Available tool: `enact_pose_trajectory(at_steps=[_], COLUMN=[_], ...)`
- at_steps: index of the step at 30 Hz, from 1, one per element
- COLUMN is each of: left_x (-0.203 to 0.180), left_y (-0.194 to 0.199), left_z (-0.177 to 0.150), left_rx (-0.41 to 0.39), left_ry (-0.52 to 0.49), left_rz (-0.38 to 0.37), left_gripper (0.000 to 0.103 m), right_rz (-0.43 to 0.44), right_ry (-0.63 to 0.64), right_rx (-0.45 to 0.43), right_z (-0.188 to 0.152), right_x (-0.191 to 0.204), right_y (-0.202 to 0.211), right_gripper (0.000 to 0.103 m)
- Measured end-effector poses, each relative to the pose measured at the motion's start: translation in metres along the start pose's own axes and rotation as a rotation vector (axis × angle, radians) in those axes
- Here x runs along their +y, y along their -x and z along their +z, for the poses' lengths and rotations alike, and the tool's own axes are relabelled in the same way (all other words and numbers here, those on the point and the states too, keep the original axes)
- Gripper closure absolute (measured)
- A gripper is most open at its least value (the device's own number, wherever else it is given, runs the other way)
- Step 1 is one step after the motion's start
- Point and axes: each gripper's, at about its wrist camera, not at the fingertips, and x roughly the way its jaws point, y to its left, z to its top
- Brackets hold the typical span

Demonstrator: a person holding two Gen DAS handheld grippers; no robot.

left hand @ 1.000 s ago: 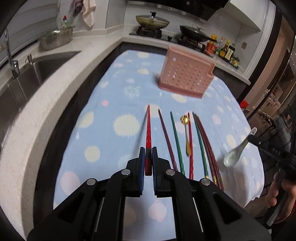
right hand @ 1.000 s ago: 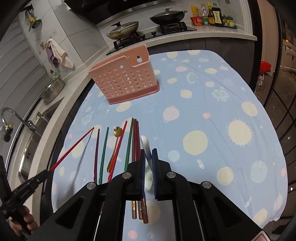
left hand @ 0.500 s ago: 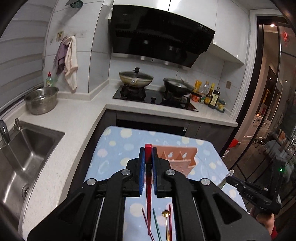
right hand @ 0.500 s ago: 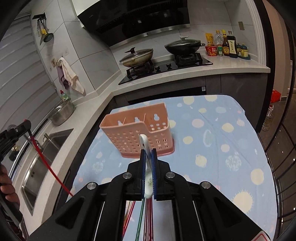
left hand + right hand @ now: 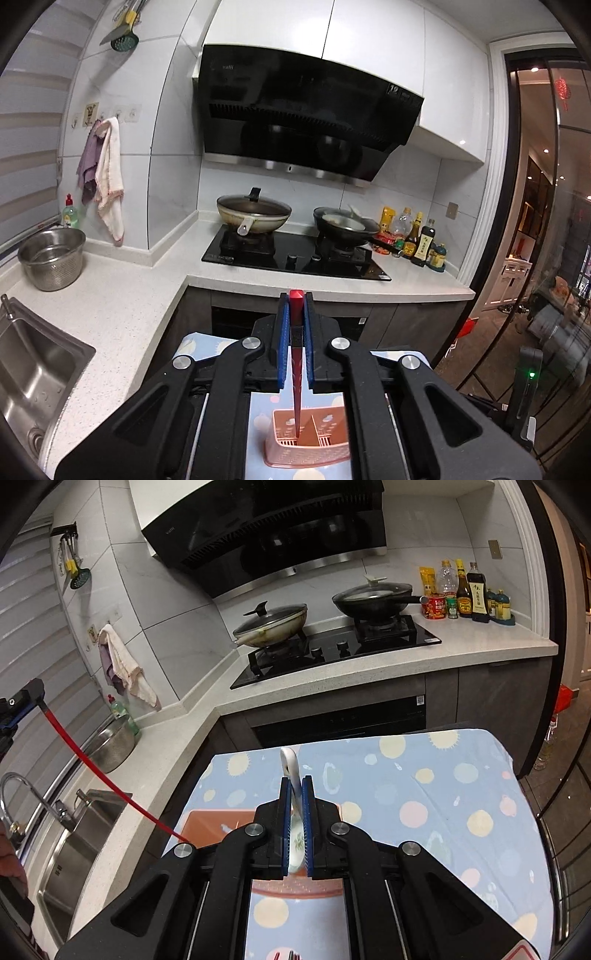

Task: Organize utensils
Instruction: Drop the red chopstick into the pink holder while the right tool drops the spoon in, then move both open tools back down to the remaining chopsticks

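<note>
Both grippers lifted off the tabletop | left gripper [image 5: 294,334] jaws clamped on red chopstick [image 5: 296,376], tip below in pink utensil basket [image 5: 308,443] | right gripper [image 5: 295,819] jaws pinching white spoon [image 5: 291,775], basket beneath | risk: tilted chopstick catches the divider, tips basket

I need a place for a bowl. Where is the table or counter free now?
Free: the cloth right of the pink basket, and the counter between metal colander and stove. Crowded: the bottles corner.

Home kitchen: hob [image 5: 295,254], range hood [image 5: 303,110], sink [image 5: 33,369].
</note>
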Motion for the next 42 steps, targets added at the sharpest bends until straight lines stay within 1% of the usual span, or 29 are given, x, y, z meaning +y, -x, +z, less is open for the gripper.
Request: enact_pose_trajectory(at_steps=[3, 7, 10, 13, 14, 15, 16, 17, 19, 23, 24, 26, 30, 33, 36, 39, 42], left_x=[0.004, 0.01, 0.015, 0.018, 0.02, 0.021, 0.023, 0.024, 0.025, 0.027, 0.028, 0.026, 0.024, 0.018, 0.014, 0.01, 0.007], left_y=[-0.025, -0.051, -0.061, -0.066, -0.065, -0.065, -0.062, -0.06, -0.052, -0.034, -0.029, -0.016, 0.009, 0.03, 0.048, 0.065, 0.079], left_z=[-0.011, -0.031, -0.045, -0.055, -0.057, -0.059, -0.06, -0.062, -0.063, -0.065, -0.066, -0.072, -0.089, -0.112, -0.138, -0.166, -0.199], left_rx=[0.022, 0.085, 0.115, 0.141, 0.144, 0.144, 0.141, 0.137, 0.12, 0.125, 0.128, 0.134, 0.17, 0.197, 0.239, 0.28, 0.341], left_ry=[0.009, 0.024, 0.028, 0.023, 0.023, 0.025, 0.03, 0.032, 0.029, 0.026, 0.026, 0.019, 0.029, 0.005, 0.008, 0.0, 0.013], left_rz=[0.008, 0.024, 0.039, 0.059, 0.066, 0.072, 0.09, 0.1, 0.117, 0.129, 0.134, 0.148, 0.145, 0.165, 0.155, 0.163, 0.155], left_gripper=[0.096, 0.096, 0.096, 0.095, 0.092, 0.081, 0.073, 0.06, 0.058, 0.056, 0.054, 0.052, 0.051, 0.05, 0.05, 0.05, 0.05], right_rz=[-0.005, -0.014, -0.027, -0.043, -0.049, -0.051, -0.05, -0.045, -0.048, -0.052, -0.048, -0.039, -0.049, -0.068, -0.075, -0.087, -0.089], right_ry=[-0.009, -0.017, -0.015, -0.012, -0.005, -0.002, -0.003, -0.003, 0.005, 0.026, 0.027, 0.028, 0.057, 0.081, 0.088, 0.087, 0.066], right_rx=[0.027, 0.072, 0.092, 0.075, 0.072, 0.068, 0.067, 0.068, 0.062, 0.042, 0.043, 0.047, 0.055, 0.073, 0.113, 0.157, 0.213], right_z=[-0.002, -0.011, -0.017, -0.02, -0.02, -0.02, -0.021, -0.021, -0.023, -0.03, -0.033, -0.039, -0.065, -0.092, -0.123, -0.158, -0.196], right_x=[-0.003, -0.008, -0.009, -0.009, -0.009, -0.009, -0.008, -0.008, -0.006, 0.0, 0.001, 0.002, 0.007, 0.01, 0.01, 0.009, 0.004], right_y=[-0.019, -0.04, -0.05, -0.049, -0.048, -0.046, -0.045, -0.042, -0.035, -0.013, -0.006, 0.007, 0.036, 0.056, 0.072, 0.086, 0.096], right_gripper=[0.097, 0.097, 0.096, 0.092, 0.092, 0.091, 0.089, 0.088, 0.084, 0.078, 0.076, 0.075, 0.072, 0.068, 0.068, 0.068, 0.068])
